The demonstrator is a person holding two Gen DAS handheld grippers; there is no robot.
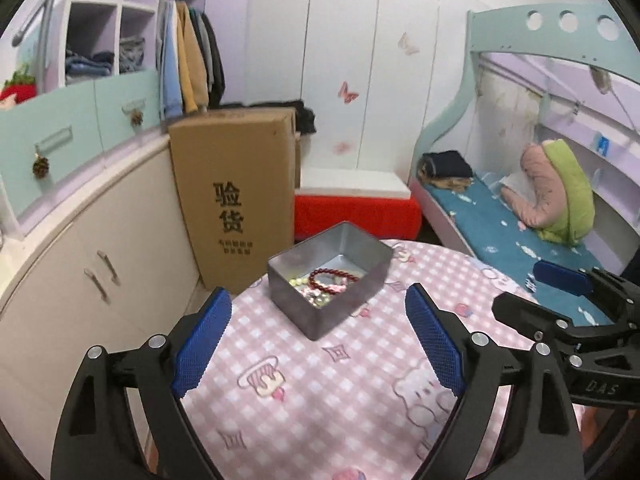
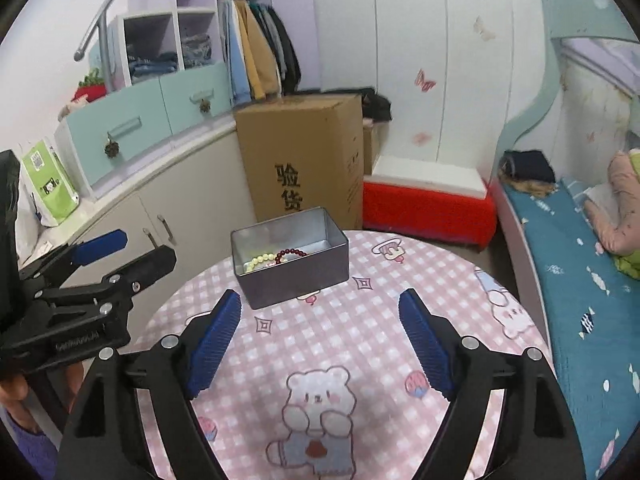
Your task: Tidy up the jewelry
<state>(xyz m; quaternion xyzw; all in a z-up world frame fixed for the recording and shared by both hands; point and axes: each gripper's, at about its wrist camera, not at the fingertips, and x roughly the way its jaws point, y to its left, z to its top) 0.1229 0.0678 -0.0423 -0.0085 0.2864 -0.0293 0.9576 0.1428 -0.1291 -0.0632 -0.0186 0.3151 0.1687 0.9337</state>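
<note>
While jewelry (image 1: 322,282) fills the tin (image 1: 340,312): left gripper (image 1: 318,340), right gripper (image 2: 320,344) both spread, empty.

Grey tin (image 1: 344,304), pink-checked tablecloth (image 1: 320,380)

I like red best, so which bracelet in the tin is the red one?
The dark red bead bracelet, lying in a ring inside the grey metal tin. The bracelet beside it has pale yellow-green beads, so only this one is red.
</note>
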